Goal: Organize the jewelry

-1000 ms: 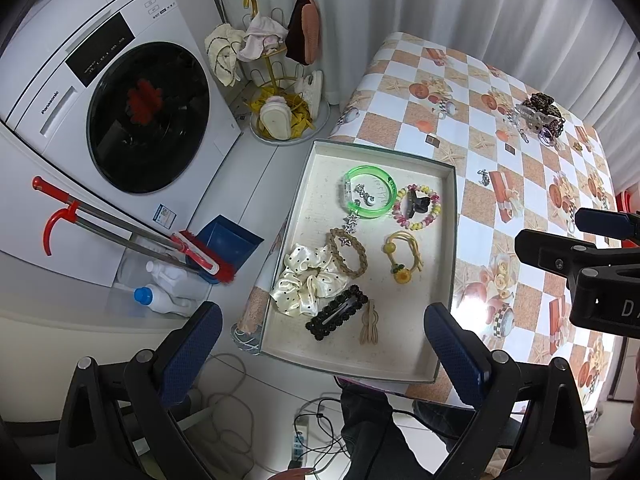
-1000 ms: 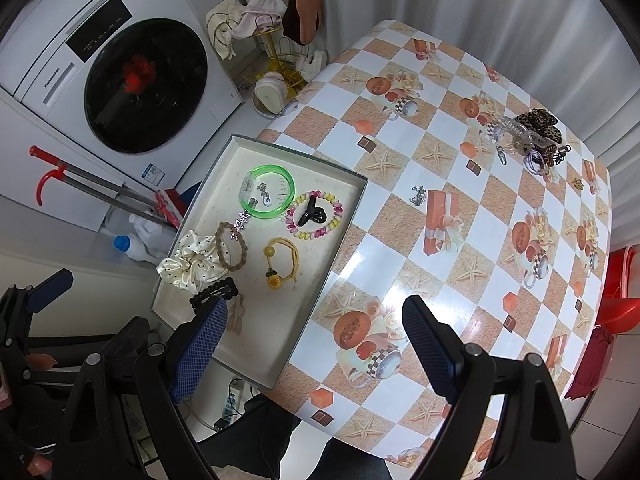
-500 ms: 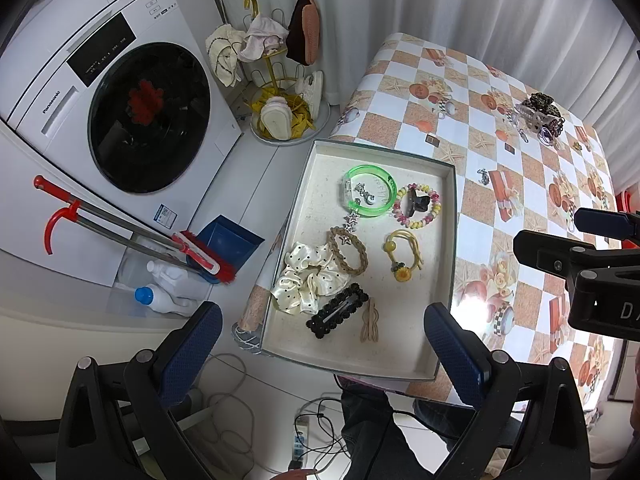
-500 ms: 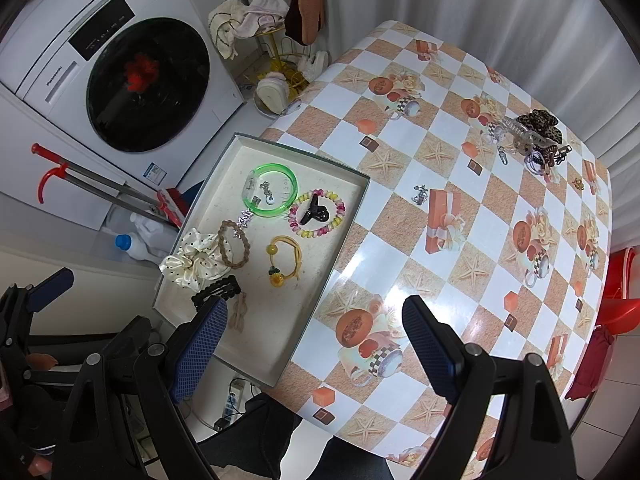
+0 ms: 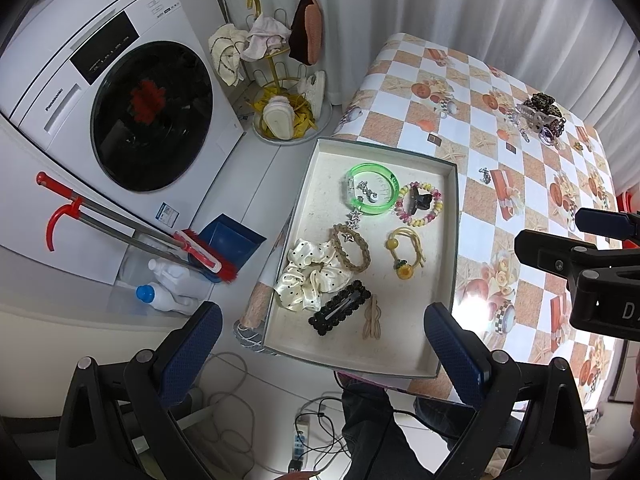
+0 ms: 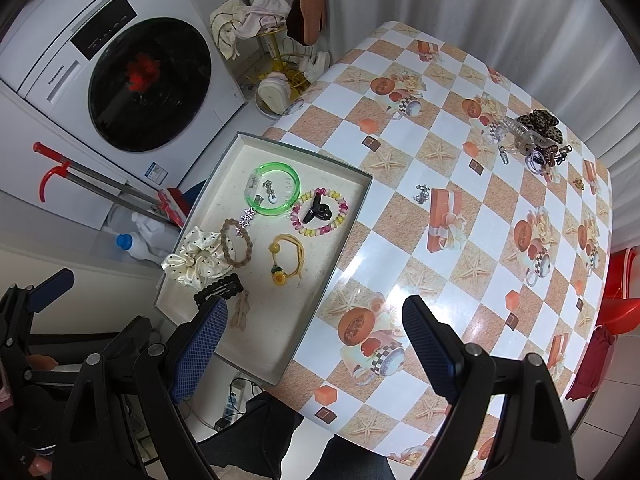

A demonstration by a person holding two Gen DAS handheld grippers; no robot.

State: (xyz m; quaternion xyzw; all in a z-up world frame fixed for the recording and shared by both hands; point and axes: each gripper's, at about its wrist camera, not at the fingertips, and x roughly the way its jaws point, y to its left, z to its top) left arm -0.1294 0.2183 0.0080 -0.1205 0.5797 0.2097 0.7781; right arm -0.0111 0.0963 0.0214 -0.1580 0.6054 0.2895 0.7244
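A shallow grey-rimmed tray (image 5: pixel 400 340) (image 6: pixel 280 320) lies on the left end of the checked table. In it are a green bangle (image 5: pixel 360 168) (image 6: pixel 276 167), a beaded bracelet (image 5: pixel 424 222) around a black claw clip, a yellow hair tie (image 5: pixel 405 270), a dotted white scrunchie (image 5: pixel 304 276) (image 6: pixel 196 260) and a black clip (image 5: pixel 340 308). A pile of hair accessories (image 5: pixel 540 114) (image 6: pixel 532 132) sits at the table's far right, and a small silver charm (image 6: pixel 422 193) lies mid-table. High over the tray's near end, my left gripper (image 5: pixel 322 310) is open and empty. My right gripper (image 6: pixel 315 304) is open above the tray's right rim.
Left of the table stand a white washing machine (image 5: pixel 120 100), a yellow rack with slippers (image 5: pixel 288 92), and a red broom with a blue dustpan (image 5: pixel 224 252). Cables and a power strip (image 5: pixel 304 436) lie on the floor. A red stool (image 6: pixel 620 300) stands at the table's right.
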